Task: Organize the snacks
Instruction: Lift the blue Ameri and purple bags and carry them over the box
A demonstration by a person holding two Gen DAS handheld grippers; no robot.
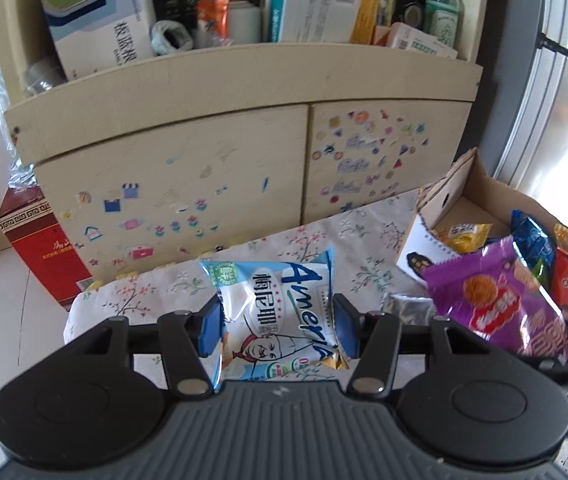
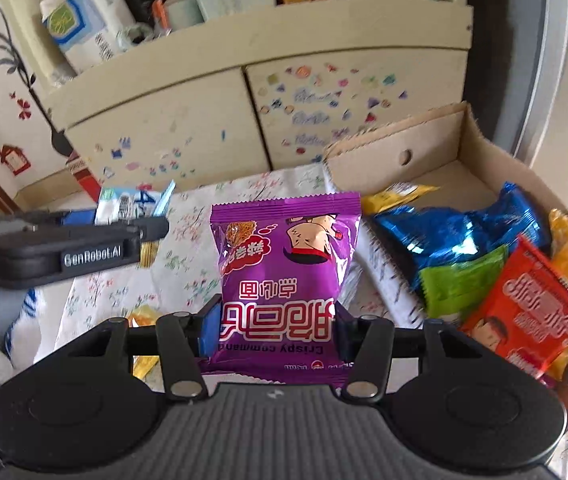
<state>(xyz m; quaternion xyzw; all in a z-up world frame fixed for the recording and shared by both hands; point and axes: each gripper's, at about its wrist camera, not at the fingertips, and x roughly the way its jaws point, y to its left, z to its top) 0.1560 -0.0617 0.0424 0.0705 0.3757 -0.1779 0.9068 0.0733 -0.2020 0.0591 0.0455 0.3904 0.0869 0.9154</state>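
Pale blue-and-white snack packet (image 1: 272, 316), purple snack packet (image 2: 284, 276), floral-print tablecloth (image 1: 364, 232); cream cabinet (image 1: 204, 160) with coloured stickers

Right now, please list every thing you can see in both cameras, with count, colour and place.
white-blue snack packet: 1, white and blue, held in left gripper
purple snack packet: 1, purple, held in right gripper
cardboard box: 1, brown, right, on the cloth
packets in box: several; blue, green, red, yellow
floral cloth: 1, white, underneath
cabinet: 1, cream, stickered, behind
red box: 1, floor left
left gripper: shut
right gripper: shut
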